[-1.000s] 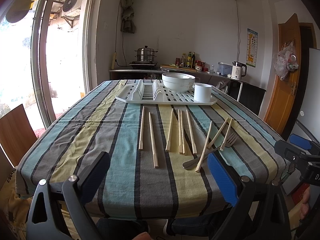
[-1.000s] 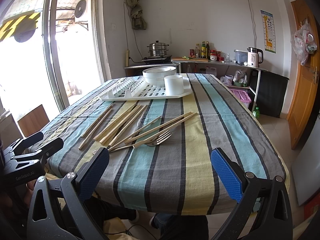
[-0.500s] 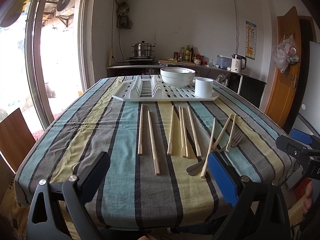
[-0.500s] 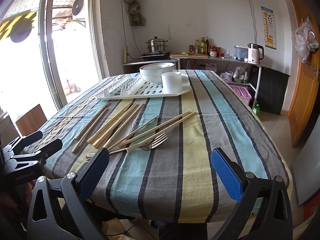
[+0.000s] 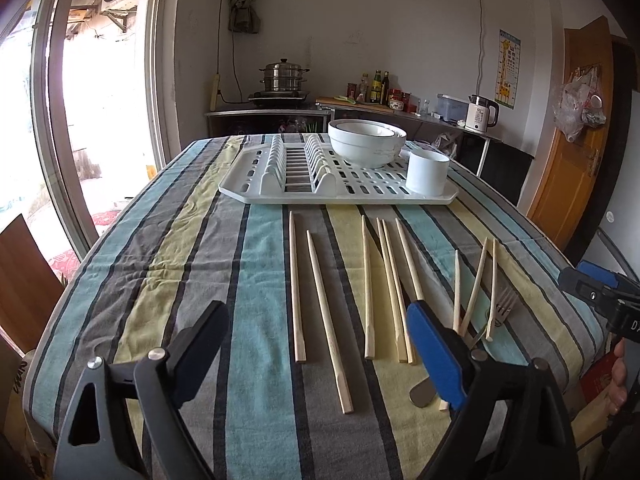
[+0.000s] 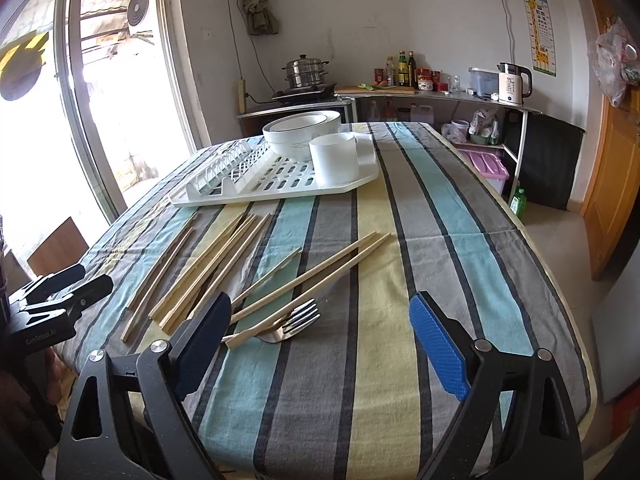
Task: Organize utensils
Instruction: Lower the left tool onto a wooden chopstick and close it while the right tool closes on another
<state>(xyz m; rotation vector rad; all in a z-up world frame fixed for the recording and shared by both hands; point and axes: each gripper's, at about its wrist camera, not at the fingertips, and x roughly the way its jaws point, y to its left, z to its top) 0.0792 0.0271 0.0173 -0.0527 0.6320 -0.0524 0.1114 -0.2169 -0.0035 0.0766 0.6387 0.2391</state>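
Several wooden chopsticks [image 5: 324,308] lie loose on the striped tablecloth; they also show in the right wrist view [image 6: 208,268]. A metal fork [image 5: 500,308] lies among the right-hand chopsticks, and in the right wrist view [image 6: 296,320] it lies just ahead of my left finger. A white cup [image 5: 427,171] stands on the white drying rack [image 5: 340,194] at the far end. My left gripper [image 5: 316,344] is open and empty above the near chopstick ends. My right gripper [image 6: 320,336] is open and empty over the near table, beside the fork.
Stacked white bowls [image 5: 366,142] sit on the rack behind the cup. A counter with a steamer pot [image 5: 284,78], bottles and a kettle [image 5: 482,112] lines the back wall. A glass door is at left, a wooden door [image 5: 572,140] at right.
Both grippers have moved forward and in over the table, so the chopsticks and fork now lie closer. Both stay open and empty.
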